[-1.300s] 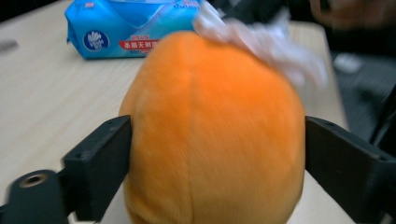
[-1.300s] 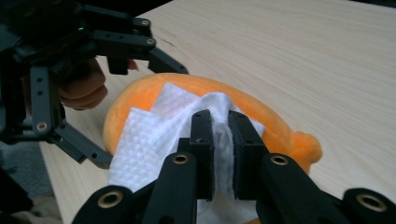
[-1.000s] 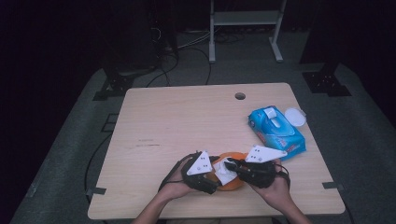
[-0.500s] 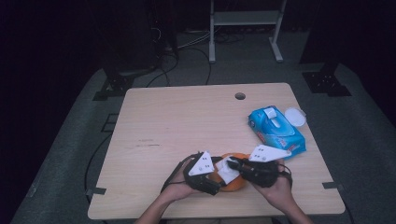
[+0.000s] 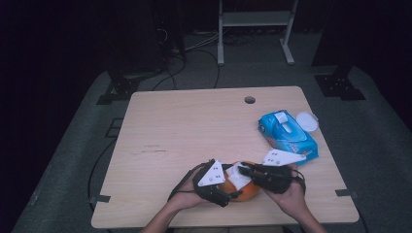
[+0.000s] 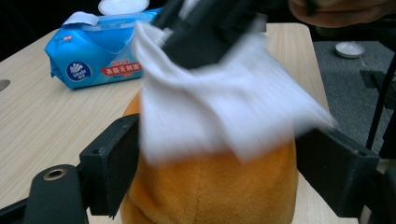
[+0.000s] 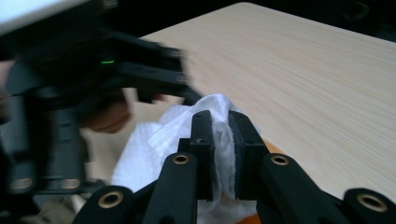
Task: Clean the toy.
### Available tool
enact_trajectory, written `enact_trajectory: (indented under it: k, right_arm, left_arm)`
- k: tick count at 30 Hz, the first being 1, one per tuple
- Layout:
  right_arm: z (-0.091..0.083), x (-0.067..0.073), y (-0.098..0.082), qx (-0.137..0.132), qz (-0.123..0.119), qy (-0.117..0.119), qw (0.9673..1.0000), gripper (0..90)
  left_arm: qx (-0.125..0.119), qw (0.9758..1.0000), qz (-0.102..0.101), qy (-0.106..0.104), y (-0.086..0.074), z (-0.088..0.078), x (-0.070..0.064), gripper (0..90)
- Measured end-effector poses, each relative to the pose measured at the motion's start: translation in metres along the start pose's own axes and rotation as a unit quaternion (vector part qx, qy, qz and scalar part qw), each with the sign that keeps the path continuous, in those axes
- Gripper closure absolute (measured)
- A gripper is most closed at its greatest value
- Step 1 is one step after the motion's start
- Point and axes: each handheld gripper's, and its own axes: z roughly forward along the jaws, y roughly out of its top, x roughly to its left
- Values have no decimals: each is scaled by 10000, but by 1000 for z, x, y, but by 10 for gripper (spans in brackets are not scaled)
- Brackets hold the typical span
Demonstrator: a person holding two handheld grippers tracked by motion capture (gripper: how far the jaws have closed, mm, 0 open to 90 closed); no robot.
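Left gripper [image 6: 219, 172] fingers just widened, flanking orange plush [image 6: 210, 186] | right gripper [image 7: 223, 140] clamps wipe [image 6: 219, 107] | plush mostly covered

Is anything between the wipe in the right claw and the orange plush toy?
Nothing visible. The right claw is shut on the white wipe, which drapes directly on the orange plush toy. The left claw flanks the toy's sides, its jaws just opening.

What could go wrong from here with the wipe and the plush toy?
The left gripper has just been opening around the orange toy, so the toy may slip or shift under the wiping. The right gripper pinches just a fold of the wipe, which could pull free or bunch up.
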Motion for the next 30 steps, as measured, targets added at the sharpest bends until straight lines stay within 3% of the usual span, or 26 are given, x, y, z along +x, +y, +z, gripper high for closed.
enact_trajectory:
  k: [3, 4, 6, 8, 9, 10, 11, 12, 14, 17, 19, 20, 23, 30]
  right_arm:
    - [5, 9, 2, 109, -279, -42, 9995, 801]
    - [5, 7, 1, 97, -269, -45, 9996, 801]
    - [4, 4, 1, 101, -217, -80, 9997, 801]
    - [-2, -11, -5, 63, -30, -247, 9997, 801]
    - [-2, -11, -5, 63, -30, -247, 9997, 801]
    - [-7, -22, -11, 91, 144, -375, 9992, 801]
    - [-7, -22, -11, 91, 144, -375, 9992, 801]
    - [-11, -32, -17, 122, 278, -476, 9984, 801]
    - [-13, -40, -21, 116, 476, -484, 9976, 801]
    - [-15, -40, -21, 100, 546, -477, 9973, 802]
    - [-12, -33, -17, 57, 490, -380, 9981, 801]
    - [-8, -22, -13, 68, 316, -251, 9992, 799]
    - [-6, -17, -11, 88, 116, -269, 9995, 799]
    - [-11, -42, -23, 166, 596, -303, 9976, 794]
  left_arm:
    - [48, 10000, 48, -44, -5, -5, 4, 218]
    - [48, 10000, 48, -44, -5, -5, 4, 224]
    - [14, 9999, -114, -76, -9, -7, 7, 226]
    - [29, 9997, -202, -134, -15, -10, 12, 227]
    - [29, 9997, -202, -134, -15, -10, 12, 227]
    - [39, 9995, -276, -163, -19, -13, 16, 227]
    - [39, 9995, -276, -163, -19, -13, 16, 227]
    - [51, 9991, -373, -189, -23, -16, 20, 227]
    - [-8, 9987, -467, -226, -26, -17, 23, 227]
    - [-10, 9986, -479, -240, -27, -16, 23, 227]
    - [0, 9986, -467, -238, -27, -15, 22, 227]
    - [36, 9986, -452, -260, -27, -16, 22, 227]
    - [24, 9984, -477, -290, -30, -17, 23, 227]
    - [-31, 9979, -577, -292, -32, -17, 26, 226]
